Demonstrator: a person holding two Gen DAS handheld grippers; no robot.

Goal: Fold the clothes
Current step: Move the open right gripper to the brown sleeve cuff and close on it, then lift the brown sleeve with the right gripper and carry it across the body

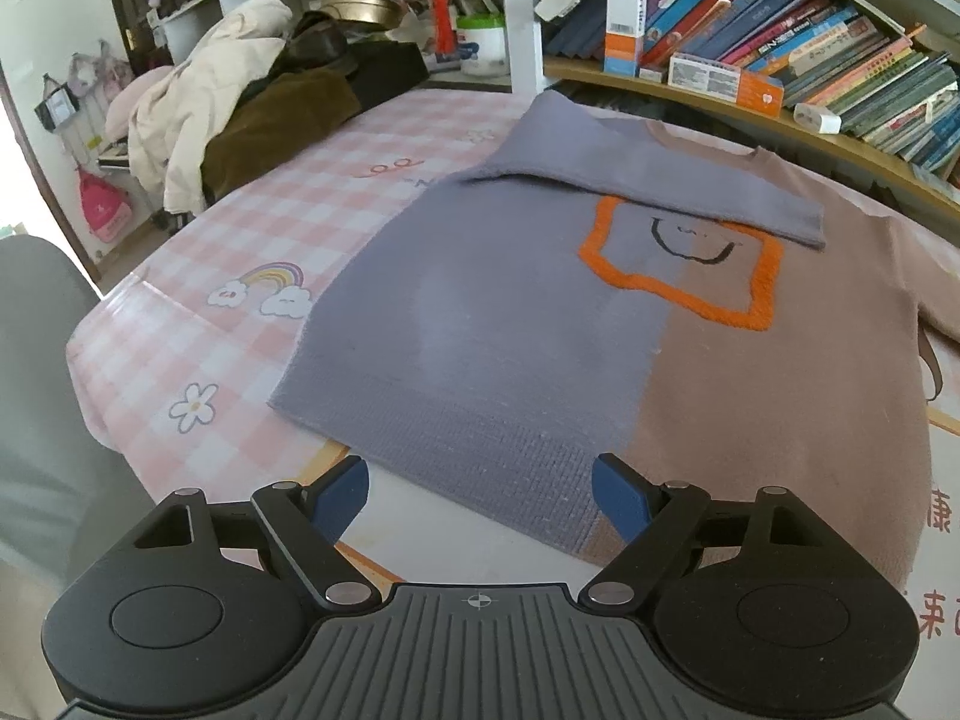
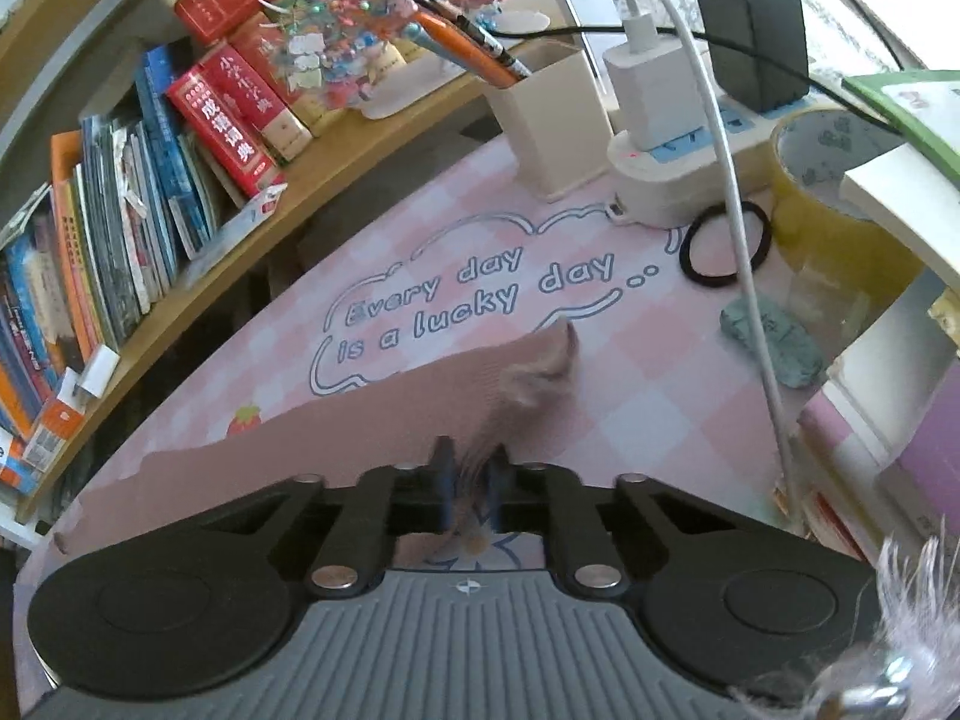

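Beside sweater (image 1: 516, 312): piled clothes (image 1: 240, 114).

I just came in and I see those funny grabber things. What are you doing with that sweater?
A person is folding a purple and tan sweater on the pink checked table, holding a gripper in each hand. The purple sleeve is already folded across the chest. The right gripper has pinched the tan sleeve. The left gripper waits open at the hem, holding nothing.
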